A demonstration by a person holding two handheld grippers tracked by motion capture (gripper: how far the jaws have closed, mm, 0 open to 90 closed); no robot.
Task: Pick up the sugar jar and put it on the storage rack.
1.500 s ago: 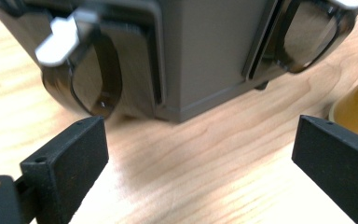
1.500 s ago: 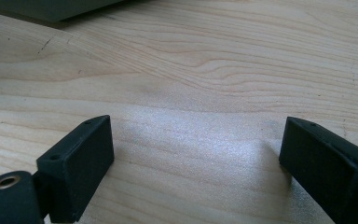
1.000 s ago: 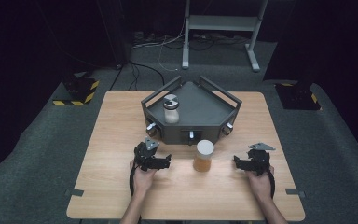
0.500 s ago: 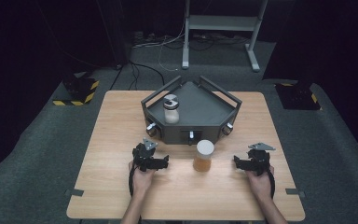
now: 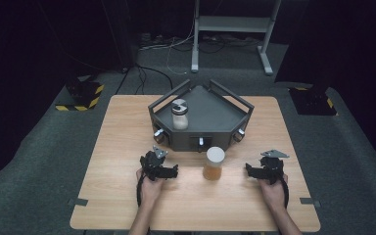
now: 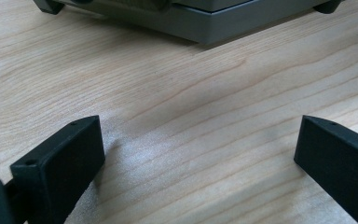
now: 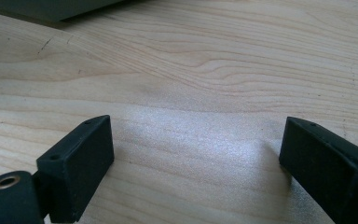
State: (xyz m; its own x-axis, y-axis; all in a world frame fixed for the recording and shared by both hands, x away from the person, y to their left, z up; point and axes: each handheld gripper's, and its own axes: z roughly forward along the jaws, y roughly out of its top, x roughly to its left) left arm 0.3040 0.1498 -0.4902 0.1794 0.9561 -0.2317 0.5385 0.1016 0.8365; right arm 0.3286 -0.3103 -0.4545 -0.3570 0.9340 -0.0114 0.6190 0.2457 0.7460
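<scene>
A: Where does the jar (image 5: 214,164) stand?

B: On the desk (image 5: 112,147), between the two sets of tongs. The left tongs (image 5: 172,171) lie to its left, the right tongs (image 5: 248,170) to its right, and it touches neither. The left pair sits a little nearer to it than the right pair.

A: And the tray?

B: The grey tray (image 5: 235,117) sits just behind the jar, farther from the person. A second jar (image 5: 179,114) with a dark lid stands inside it, on its left side.

A: Which way does the jar on the desk point?

B: It stands upright, so its long axis runs straight up from the desk. Its pale lid faces up, and the amber filling shows below the lid.

A: How do the tongs stand?

B: The left tongs (image 6: 191,154) are wide, with bare wood between the jaws; they have just been opening a bit further, and nothing is between them. The right tongs (image 7: 196,154) are wide too, and grip nothing. Both pairs lie low over the desk, each in one hand, and their tips point inward toward the jar.

A: What lies ahead of the jaws?

B: In the left gripper view the tray's edge (image 6: 205,28) crosses the top. In the right gripper view a grey corner (image 7: 51,11) shows at upper left.
</scene>
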